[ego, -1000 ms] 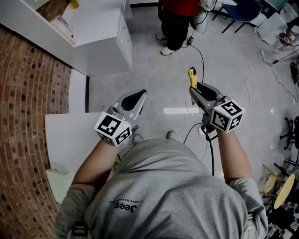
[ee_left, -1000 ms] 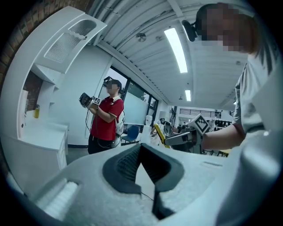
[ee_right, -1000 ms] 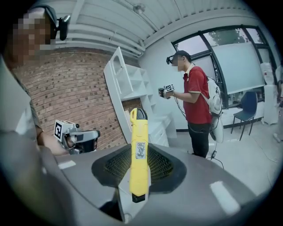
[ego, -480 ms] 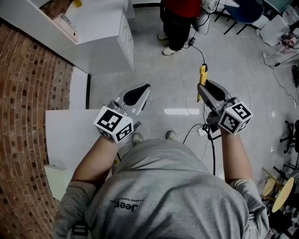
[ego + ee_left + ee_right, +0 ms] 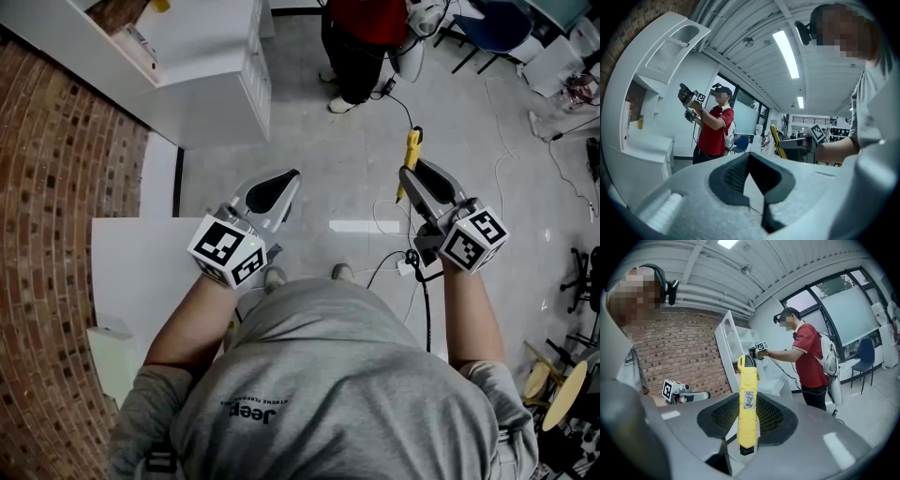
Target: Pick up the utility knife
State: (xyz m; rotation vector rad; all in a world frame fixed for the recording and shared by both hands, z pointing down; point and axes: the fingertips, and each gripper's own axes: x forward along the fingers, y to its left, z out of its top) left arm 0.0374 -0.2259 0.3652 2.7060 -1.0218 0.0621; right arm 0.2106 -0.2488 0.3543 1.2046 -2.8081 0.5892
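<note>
Drifting further right of the white cabinet (image 5: 202,84) since a second ago, my right gripper (image 5: 409,180) is clamping the one yellow utility knife (image 5: 411,155) between its jaws. That knife is sticking out past the jaw tips, over the floor to the cabinet's right. My left gripper (image 5: 286,180) is hanging nearer the cabinet, just below its front corner in the head view, jaw tips meeting on nothing. I am counting two grippers, one knife, and one person in a red shirt (image 5: 361,28) standing right of the cabinet.
</note>
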